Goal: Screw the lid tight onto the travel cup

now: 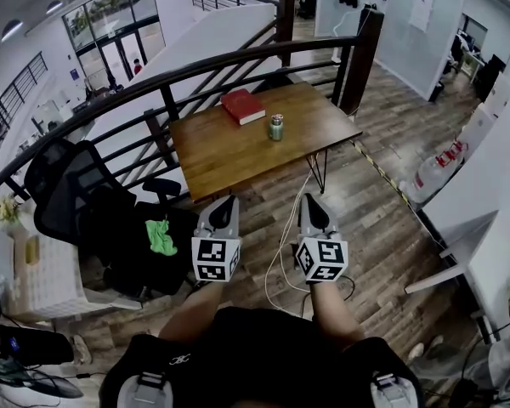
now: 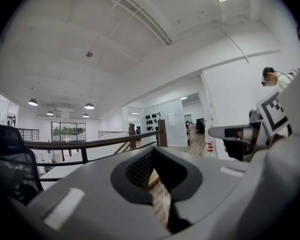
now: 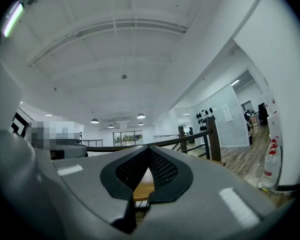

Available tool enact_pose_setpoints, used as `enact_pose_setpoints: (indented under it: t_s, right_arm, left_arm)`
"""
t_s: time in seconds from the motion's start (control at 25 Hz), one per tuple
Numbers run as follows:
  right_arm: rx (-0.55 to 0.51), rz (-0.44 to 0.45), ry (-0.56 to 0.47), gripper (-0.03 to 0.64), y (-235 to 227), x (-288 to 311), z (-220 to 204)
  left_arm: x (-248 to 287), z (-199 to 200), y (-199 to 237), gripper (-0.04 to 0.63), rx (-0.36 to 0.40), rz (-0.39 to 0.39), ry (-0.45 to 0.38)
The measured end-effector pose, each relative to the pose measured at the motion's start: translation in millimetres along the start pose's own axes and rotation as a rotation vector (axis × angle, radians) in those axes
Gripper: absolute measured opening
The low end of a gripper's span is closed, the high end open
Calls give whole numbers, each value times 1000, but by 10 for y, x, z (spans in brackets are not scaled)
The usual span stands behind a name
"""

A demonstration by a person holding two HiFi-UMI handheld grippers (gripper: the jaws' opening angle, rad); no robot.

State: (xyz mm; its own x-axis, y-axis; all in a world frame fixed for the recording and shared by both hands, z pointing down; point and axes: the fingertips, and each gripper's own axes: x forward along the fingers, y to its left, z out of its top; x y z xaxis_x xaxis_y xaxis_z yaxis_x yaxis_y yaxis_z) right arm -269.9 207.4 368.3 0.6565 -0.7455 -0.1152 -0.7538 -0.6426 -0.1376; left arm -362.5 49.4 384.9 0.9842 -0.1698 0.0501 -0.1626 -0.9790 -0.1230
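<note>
A small green travel cup (image 1: 275,127) with a silvery lid stands upright on the wooden table (image 1: 229,155), right of its middle. Both grippers are held close to the person's body, well short of the table. My left gripper (image 1: 224,203) is shut with nothing in it; in its own view the jaws (image 2: 162,184) meet with only floor behind them. My right gripper (image 1: 310,201) is likewise shut and empty, its jaws (image 3: 142,181) closed in front of the table edge. The cup does not show in either gripper view.
A red book (image 1: 242,106) lies on the table's far side. A dark railing (image 1: 238,58) curves behind the table. A black office chair (image 1: 76,194) with a green cloth (image 1: 161,237) stands left. A white cable (image 1: 282,245) trails on the wooden floor.
</note>
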Motion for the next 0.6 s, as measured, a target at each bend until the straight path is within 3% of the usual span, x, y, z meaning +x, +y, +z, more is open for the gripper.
enact_pose_setpoints:
  t_s: [0.28,0.6]
  right_arm:
    - [7,24,5,2,-346,64,-26]
    - [15,36,14,2,-629,343,-96]
  left_arm:
    - [240,-88,-298,51,-11,6,13]
    - [682,-118,-323,51,-22,-4,26]
